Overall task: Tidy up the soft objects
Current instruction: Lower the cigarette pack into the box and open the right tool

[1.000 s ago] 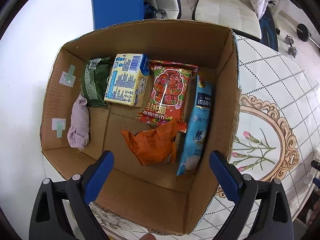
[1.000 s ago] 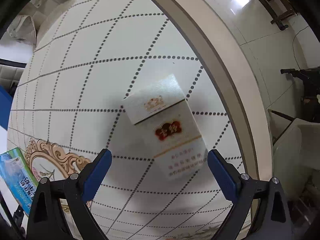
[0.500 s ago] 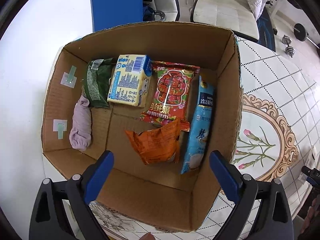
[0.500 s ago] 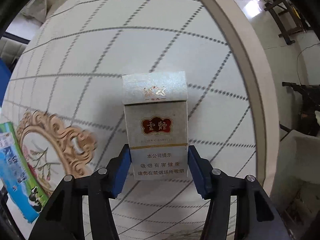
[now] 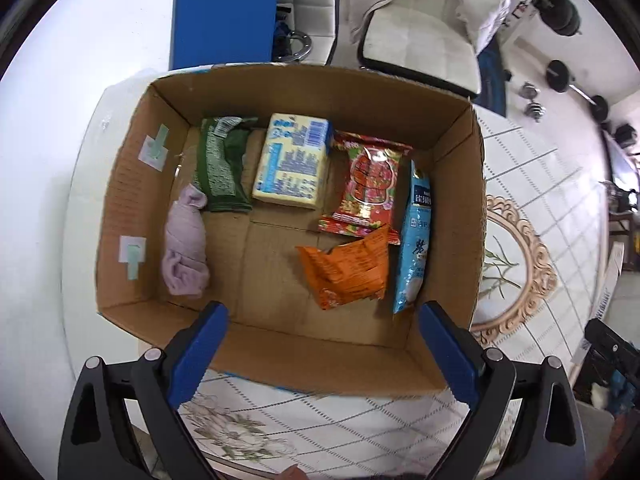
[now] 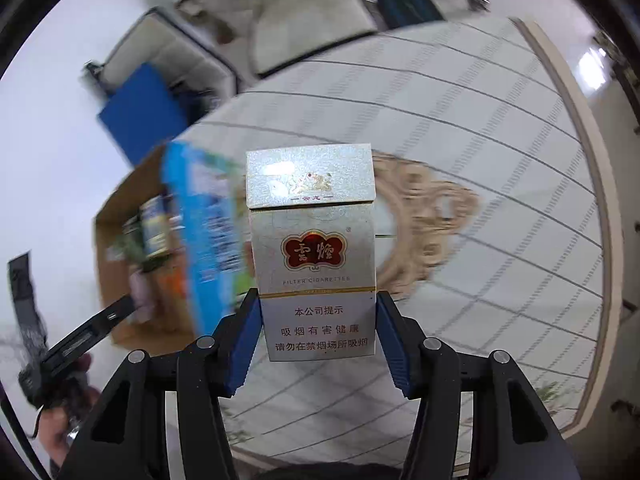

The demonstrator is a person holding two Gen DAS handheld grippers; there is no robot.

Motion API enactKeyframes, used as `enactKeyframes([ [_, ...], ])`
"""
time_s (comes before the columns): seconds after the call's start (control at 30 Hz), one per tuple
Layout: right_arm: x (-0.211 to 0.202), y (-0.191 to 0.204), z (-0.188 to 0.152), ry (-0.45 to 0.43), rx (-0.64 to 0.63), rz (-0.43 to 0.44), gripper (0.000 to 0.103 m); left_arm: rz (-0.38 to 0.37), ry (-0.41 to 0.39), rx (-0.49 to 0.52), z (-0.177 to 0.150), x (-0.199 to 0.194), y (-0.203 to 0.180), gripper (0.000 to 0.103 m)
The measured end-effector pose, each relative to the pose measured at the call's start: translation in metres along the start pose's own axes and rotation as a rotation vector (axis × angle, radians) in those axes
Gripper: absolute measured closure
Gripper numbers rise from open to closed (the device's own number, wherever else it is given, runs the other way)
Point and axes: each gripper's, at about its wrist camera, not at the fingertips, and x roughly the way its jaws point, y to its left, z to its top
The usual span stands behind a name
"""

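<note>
Lifted off the surface [image 6: 500, 128], the pack [image 6: 314, 252] sits clamped in my right gripper [image 6: 316, 340]. Behind it the box [image 6: 120, 216] blurs. My left gripper [image 5: 324, 344] gapes empty.

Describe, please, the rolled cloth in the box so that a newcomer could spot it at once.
Look into the open cardboard box on the table. Against its left wall, just in front of the green packet, lies a pale lilac rolled cloth. It is the only fabric item; everything else there is a printed packet or carton.

Left wrist view — close above the cardboard box [image 5: 132, 184], facing down. Right wrist view — higher, oblique across the table [image 6: 500, 128]. Shared: box, table's gilt medallion.
</note>
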Motion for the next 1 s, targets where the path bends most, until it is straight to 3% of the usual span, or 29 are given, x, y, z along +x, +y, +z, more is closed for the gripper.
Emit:
enactKeyframes([
  [0.17,0.005,0.101,-0.014,0.020,-0.150,0.061,0.045,-0.021,-0.041,0.052,0.008,-0.020,0.044,0.005],
  [0.4,0.083,0.201,-0.028,0.113,-0.244,0.007,0.045,0.024,-0.025,0.042,0.020,0.000,0.112,0.005],
  [0.7,0.169,0.234,-0.041,0.205,-0.243,-0.061,0.045,0.019,0.030,0.006,0.027,0.040,0.157,0.005],
  [1.0,0.195,0.241,-0.043,0.221,-0.250,-0.099,0.043,0.000,0.028,0.004,0.029,0.044,0.161,0.005],
])
